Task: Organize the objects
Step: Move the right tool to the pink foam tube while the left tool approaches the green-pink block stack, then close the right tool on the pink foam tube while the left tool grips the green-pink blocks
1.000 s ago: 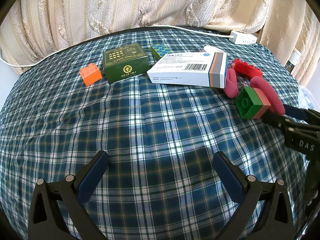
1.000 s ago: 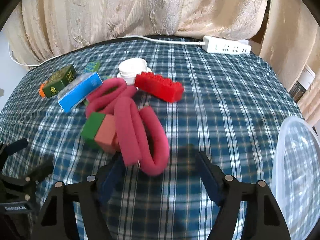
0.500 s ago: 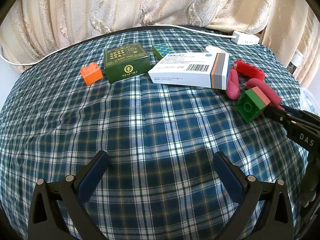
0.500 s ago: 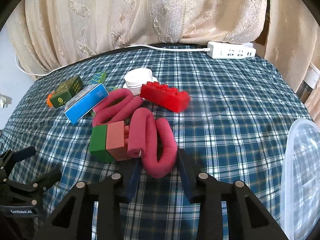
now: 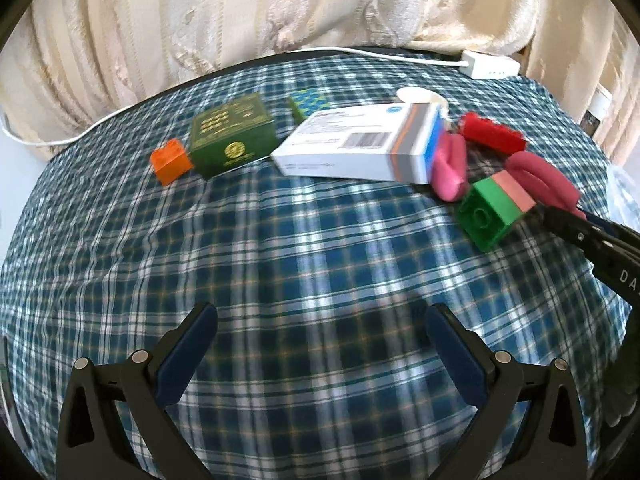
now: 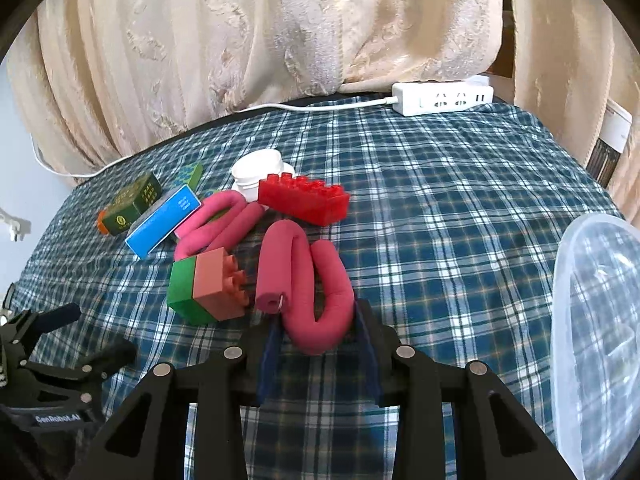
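Note:
My right gripper (image 6: 318,338) is shut on the near bend of a pink foam roller (image 6: 308,284), which is lifted slightly off the plaid cloth. A green and salmon brick (image 6: 204,286) sits just left of it, also in the left wrist view (image 5: 494,210). A second pink roller (image 6: 218,224), a red brick (image 6: 302,198), a white lid (image 6: 256,170), a blue-ended white box (image 5: 360,144), a dark green box (image 5: 232,136) and an orange brick (image 5: 170,160) lie behind. My left gripper (image 5: 320,340) is open and empty above bare cloth.
A clear plastic bin (image 6: 596,336) stands at the right edge. A white power strip (image 6: 442,98) with its cable lies at the table's back edge, before cream curtains. A small teal patterned block (image 5: 308,102) lies behind the boxes.
My right gripper closed its jaws on the pink roller's bend and raised it. The left gripper stayed open and barely moved.

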Motion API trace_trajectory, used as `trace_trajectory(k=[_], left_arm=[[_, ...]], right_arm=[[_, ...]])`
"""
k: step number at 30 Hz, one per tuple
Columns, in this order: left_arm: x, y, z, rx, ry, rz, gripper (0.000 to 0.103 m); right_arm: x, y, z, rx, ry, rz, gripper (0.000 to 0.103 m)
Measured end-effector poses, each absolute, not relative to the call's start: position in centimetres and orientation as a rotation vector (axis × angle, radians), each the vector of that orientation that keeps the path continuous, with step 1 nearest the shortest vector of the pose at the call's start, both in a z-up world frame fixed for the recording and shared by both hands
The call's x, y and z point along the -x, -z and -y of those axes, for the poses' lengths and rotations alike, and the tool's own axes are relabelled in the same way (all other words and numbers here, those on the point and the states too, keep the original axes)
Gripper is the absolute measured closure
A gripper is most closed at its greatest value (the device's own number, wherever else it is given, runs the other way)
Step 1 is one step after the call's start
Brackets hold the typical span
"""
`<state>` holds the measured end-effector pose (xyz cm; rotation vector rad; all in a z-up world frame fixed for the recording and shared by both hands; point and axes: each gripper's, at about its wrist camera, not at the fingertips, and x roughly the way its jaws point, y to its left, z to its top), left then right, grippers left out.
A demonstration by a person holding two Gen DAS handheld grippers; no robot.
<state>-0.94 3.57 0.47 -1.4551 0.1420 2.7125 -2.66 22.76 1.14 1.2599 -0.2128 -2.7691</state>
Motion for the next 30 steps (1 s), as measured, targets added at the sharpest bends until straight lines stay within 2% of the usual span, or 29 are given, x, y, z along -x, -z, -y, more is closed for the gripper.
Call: trace_trajectory(k=[13,30], left_arm=[[1.8,-1.7,-8.4,1.385,-2.705,-0.255,0.000],[3.9,-2.7,-12.0,1.339,-2.684,-0.247,0.000]], right_arm=[[1.9,-1.6,-25.5,-1.210,2.826,0.323,0.066],[1.1,-2.3,-26.5,-1.151,2.935,0.340,0.065]])
